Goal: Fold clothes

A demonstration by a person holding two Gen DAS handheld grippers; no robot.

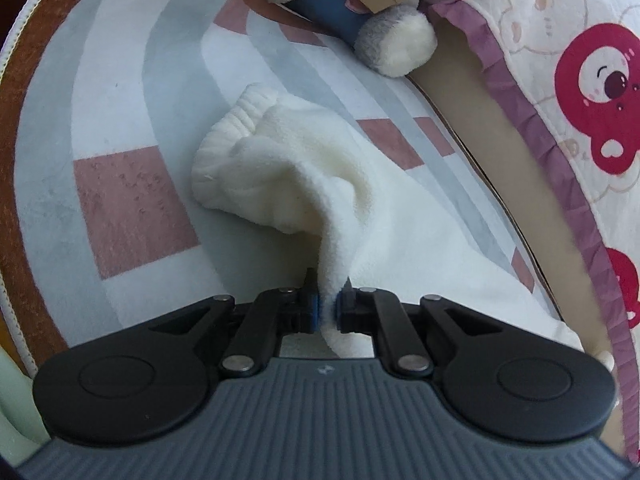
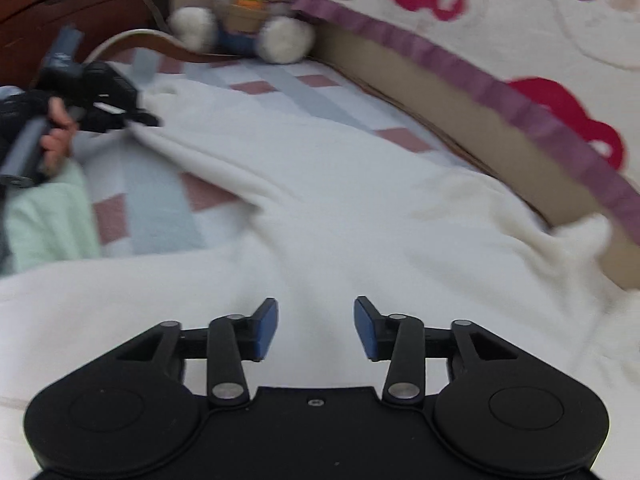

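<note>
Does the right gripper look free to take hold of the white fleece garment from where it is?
Probably yes. The right gripper is open directly over the white fleece garment, with nothing between them. The left gripper pinches a different part, off to the side.

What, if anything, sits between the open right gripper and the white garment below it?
Nothing visible. The right gripper hangs with jaws apart directly over the white fleece garment, bare cloth between them. The left gripper already pinches a fold of it.
</note>
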